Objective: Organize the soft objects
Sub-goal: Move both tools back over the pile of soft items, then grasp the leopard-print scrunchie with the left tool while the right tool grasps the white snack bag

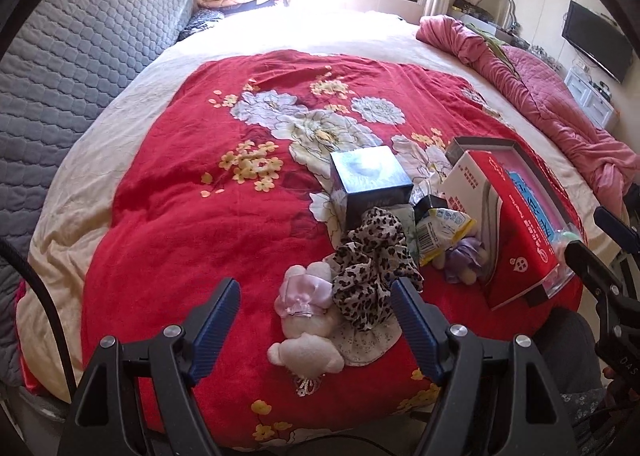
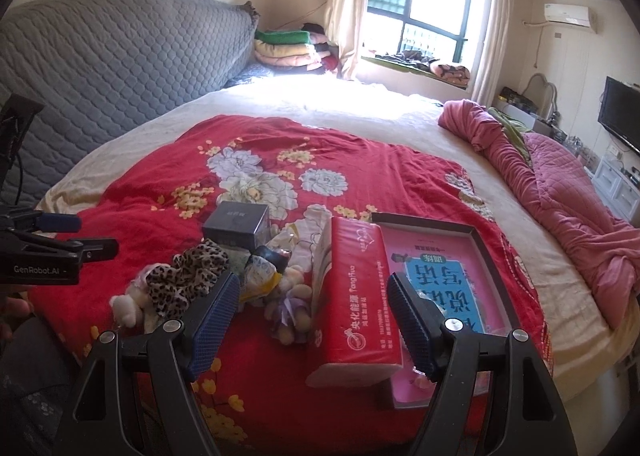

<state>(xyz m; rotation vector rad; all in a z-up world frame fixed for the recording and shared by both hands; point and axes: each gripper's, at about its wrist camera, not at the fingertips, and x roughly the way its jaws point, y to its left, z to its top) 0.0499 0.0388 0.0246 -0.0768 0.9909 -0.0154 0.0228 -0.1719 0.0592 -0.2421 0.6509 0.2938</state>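
- Well, nearest to us, our left gripper (image 1: 316,306) hangs with its jaws spread wide and empty, framing a pale plush toy in a pink satin dress (image 1: 306,316) that lies on the red floral blanket (image 1: 192,216); it looks the natural first pick
- We should come down so both pads straddle the toy's body, not the leopard-print fabric (image 1: 370,268) that touches its right side and partly overlaps it, or we will drag both
- Our right gripper (image 2: 314,314) is likewise parted and holds nothing; the red tissue pack (image 2: 354,296) sits between its fingers, leaning on the edge of the shallow box with the pink and blue printed card inside (image 2: 452,280)
- That pack gives under pressure, so we judge a gentle close on its long sides best
- Just beyond, a second small plush in lilac (image 2: 290,302) and a crumpled yellow-and-white packet (image 2: 258,276) crowd together; we would clear these singly
- Farther on stands a dark cube box (image 2: 237,225)
- Well apart at the far side, the pink quilt (image 2: 568,208) lies bunched on the bed
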